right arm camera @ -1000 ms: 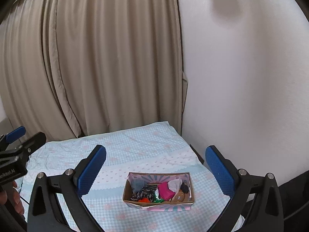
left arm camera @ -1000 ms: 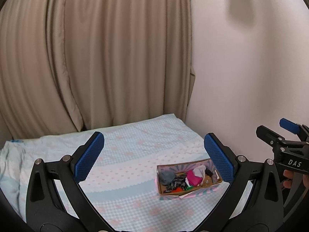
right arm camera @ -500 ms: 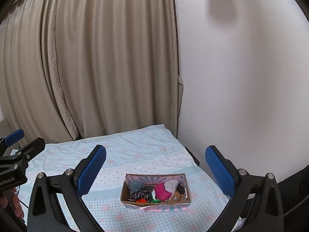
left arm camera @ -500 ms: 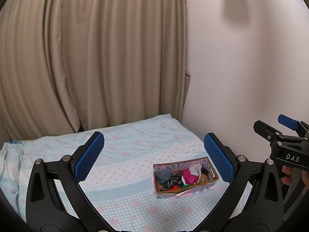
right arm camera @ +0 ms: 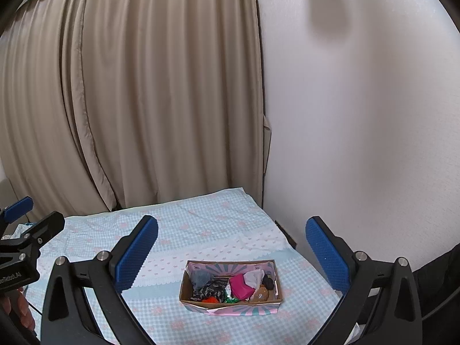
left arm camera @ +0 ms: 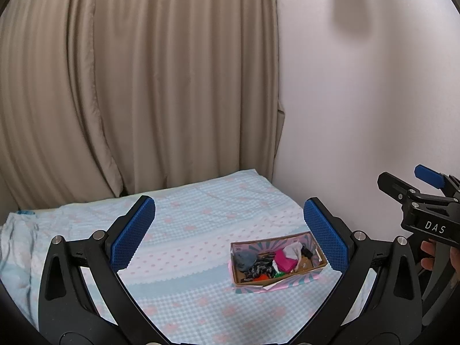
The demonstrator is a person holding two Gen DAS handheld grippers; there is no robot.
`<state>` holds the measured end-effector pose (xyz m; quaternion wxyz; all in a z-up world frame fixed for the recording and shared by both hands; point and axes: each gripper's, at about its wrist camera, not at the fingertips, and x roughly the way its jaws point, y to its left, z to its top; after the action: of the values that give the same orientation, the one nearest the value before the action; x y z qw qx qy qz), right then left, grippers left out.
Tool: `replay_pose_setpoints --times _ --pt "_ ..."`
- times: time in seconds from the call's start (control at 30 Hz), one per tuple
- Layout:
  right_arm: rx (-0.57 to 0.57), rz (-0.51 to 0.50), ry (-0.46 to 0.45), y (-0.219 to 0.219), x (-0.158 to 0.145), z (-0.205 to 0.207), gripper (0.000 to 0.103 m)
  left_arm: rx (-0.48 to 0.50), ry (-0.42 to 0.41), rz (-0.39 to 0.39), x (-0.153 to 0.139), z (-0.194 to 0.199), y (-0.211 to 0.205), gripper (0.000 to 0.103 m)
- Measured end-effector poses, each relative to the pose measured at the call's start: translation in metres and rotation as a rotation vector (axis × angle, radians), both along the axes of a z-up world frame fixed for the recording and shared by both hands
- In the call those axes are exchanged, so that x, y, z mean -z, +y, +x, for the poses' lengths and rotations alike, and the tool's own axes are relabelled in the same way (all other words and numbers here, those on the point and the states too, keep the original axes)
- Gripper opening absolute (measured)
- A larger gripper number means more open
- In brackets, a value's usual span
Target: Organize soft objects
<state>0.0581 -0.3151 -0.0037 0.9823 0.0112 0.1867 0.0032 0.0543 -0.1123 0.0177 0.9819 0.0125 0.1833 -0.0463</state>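
Note:
A shallow cardboard box [left arm camera: 321, 264] [right arm camera: 188, 277] with pink and teal sides sits on the bed, towards its right side. It holds several small soft items, among them a magenta one [left arm camera: 285, 260] [right arm camera: 241, 286], a grey one [left arm camera: 244, 258] [right arm camera: 200, 277], a white one and a black patterned one. My left gripper [left arm camera: 228, 231] is open and empty, held well above and before the box. My right gripper [right arm camera: 231, 248] is open and empty too, facing the box from higher up. Each gripper shows at the edge of the other's view.
The bed has a light blue checked cover [left arm camera: 187, 230] [right arm camera: 207, 224] with pink flowers. Beige curtains [left arm camera: 143, 86] hang behind it and a white wall [right arm camera: 359, 115] runs along its right side. Crumpled bedding [left arm camera: 17, 244] lies at the far left.
Both grippers have drawn back and up a little, so the box looks smaller and farther away. Both stay open and empty.

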Motion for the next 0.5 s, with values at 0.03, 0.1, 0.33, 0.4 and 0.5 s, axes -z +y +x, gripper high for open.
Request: replay_pose_setpoints --times 0.03,0.1,0.33,0.4,0.5 --pt "0.000 -0.001 -0.002 -0.0001 -0.0008 -0.0002 0.102 0.000 0.000 -0.001 0.0001 -0.0003 -0.0001 0.103" --pt "0.000 0.000 -0.003 -0.0001 -0.0016 0.0001 0.102 -0.001 0.002 -0.002 0.0005 -0.0011 -0.0005 0.103" --pt "-0.001 -0.002 -0.005 -0.0003 -0.0022 -0.0005 0.102 -0.006 -0.005 0.002 0.0013 -0.0019 -0.0027 0.103" --pt "0.000 -0.004 -0.007 -0.0005 -0.0027 -0.0007 0.102 -0.011 -0.003 0.000 0.0014 -0.0031 -0.0026 0.103" --pt "-0.003 -0.001 -0.005 -0.0005 -0.0025 0.0001 0.102 -0.015 -0.004 -0.007 0.0011 -0.0049 -0.0021 0.103"
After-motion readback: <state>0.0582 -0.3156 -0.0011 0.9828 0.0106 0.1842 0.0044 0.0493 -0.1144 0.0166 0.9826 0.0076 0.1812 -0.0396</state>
